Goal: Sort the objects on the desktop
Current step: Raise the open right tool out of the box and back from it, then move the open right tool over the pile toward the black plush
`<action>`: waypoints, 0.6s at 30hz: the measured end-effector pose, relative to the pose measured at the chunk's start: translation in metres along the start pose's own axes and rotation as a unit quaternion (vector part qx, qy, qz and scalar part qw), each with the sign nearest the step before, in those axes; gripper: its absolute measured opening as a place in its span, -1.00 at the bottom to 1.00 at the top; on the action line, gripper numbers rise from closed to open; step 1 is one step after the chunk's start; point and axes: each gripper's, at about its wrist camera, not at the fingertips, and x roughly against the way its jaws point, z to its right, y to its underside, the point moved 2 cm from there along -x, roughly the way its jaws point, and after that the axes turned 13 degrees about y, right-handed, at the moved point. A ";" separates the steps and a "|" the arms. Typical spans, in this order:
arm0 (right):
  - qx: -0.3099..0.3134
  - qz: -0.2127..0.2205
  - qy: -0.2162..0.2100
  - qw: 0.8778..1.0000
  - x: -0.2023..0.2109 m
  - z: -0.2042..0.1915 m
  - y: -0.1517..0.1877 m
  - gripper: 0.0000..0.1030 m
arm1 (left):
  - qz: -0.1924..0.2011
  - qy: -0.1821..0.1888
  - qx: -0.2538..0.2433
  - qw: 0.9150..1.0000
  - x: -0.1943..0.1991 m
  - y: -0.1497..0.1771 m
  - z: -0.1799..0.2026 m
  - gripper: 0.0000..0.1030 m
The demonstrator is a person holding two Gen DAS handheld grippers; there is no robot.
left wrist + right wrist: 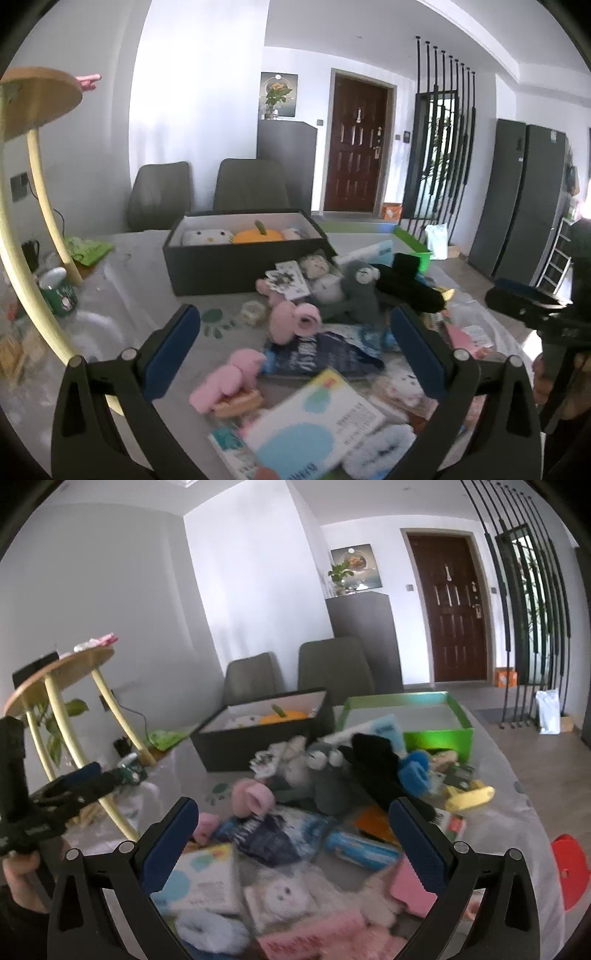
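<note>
A heap of small things covers the table. In the left wrist view my left gripper (295, 332) is open and holds nothing. It hovers over a pink plush (291, 321), a dark blue packet (325, 350) and a white card box (314, 417). A grey plush (358, 291) and a black cloth (406, 288) lie beyond. My right gripper (293, 812) also stands wide open and empty above a white plush (284, 893), the dark blue packet (273, 830) and a blue tube (362, 847). A black box (243, 266) at the back holds an orange pumpkin (258, 234). A green box (436, 734) stands beside it.
A wooden stand with pale yellow legs (40, 206) rises at the table's left, with a green mug (59, 291) at its foot. Two grey chairs (251, 184) stand behind the table. A red stool (570, 871) is off the right edge. A hand (18, 875) grips the left tool.
</note>
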 end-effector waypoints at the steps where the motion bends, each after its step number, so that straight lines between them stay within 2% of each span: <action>1: 0.000 -0.001 -0.004 1.000 0.003 0.003 0.004 1.00 | -0.001 -0.001 -0.006 1.000 0.001 0.003 0.004 1.00; 4: -0.008 -0.003 -0.014 1.000 0.008 0.011 0.014 1.00 | -0.006 -0.011 -0.022 1.000 0.003 0.014 0.016 1.00; 10: -0.030 0.011 -0.049 0.998 0.021 0.033 0.029 1.00 | -0.005 0.008 -0.016 1.000 0.008 0.029 0.025 1.00; 18: -0.044 0.014 -0.067 0.997 0.033 0.056 0.041 1.00 | -0.014 0.027 -0.013 0.999 0.006 0.039 0.027 1.00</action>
